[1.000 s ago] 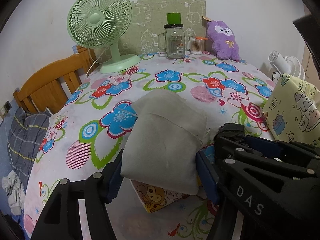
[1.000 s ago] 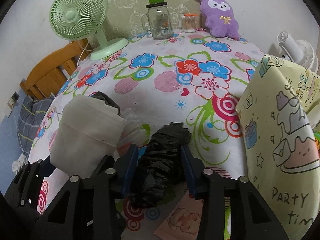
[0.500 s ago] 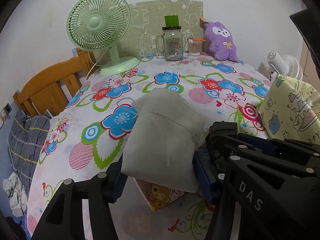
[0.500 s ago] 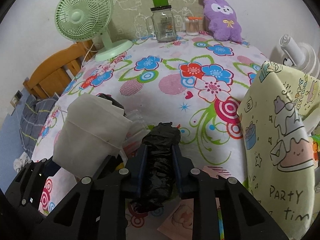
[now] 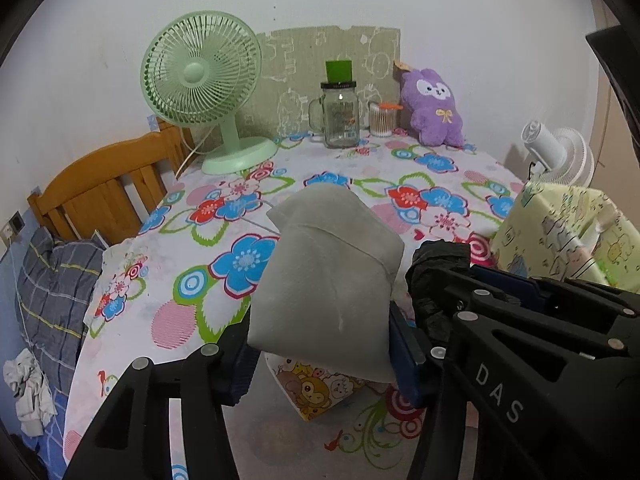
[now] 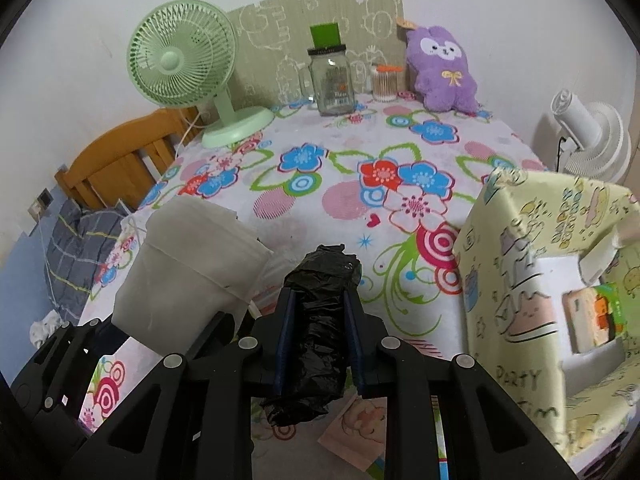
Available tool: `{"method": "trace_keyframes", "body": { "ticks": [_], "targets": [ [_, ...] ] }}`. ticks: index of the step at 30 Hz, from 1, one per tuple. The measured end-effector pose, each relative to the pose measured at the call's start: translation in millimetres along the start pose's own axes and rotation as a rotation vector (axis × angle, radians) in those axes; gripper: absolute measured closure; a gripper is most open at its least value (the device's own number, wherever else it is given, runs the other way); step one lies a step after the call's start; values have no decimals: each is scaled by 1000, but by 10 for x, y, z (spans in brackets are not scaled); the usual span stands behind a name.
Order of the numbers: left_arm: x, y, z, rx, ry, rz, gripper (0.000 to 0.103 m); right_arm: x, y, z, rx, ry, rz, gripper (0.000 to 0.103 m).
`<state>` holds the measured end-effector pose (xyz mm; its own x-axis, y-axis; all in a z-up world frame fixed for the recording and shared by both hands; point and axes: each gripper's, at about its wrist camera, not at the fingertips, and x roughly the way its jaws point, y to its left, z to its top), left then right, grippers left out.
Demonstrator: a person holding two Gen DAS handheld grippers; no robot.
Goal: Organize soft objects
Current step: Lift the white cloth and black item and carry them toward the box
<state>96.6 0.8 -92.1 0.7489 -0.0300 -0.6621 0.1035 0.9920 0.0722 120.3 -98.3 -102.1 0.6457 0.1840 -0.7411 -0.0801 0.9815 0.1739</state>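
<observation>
Yellow box (image 6: 516,248) contents are shown only by the right view. Black bag roll (image 6: 316,320) is clamped in the right gripper (image 6: 318,340), box at three o'clock; grey pouch (image 5: 324,280) is squeezed by the closing left gripper (image 5: 324,354).

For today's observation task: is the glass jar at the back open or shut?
Shut: the glass jar has a dark lid on its mouth.

Left black two-finger gripper (image 5: 320,344) angled downward, jaws closing with a soft grey fabric pouch (image 5: 328,280) between the blue pads, right black two-finger gripper (image 6: 318,340) angled downward, clamped on a crumpled black plastic bundle (image 6: 316,332), both side by side
</observation>
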Motion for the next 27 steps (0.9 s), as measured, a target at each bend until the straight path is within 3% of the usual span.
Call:
{"method": "trace_keyframes", "body": {
  "ticks": [27],
  "targets": [
    [-602, -77, 235, -50, -114, -57, 47, -823, 40, 147, -44, -163, 0, 76]
  ]
}}
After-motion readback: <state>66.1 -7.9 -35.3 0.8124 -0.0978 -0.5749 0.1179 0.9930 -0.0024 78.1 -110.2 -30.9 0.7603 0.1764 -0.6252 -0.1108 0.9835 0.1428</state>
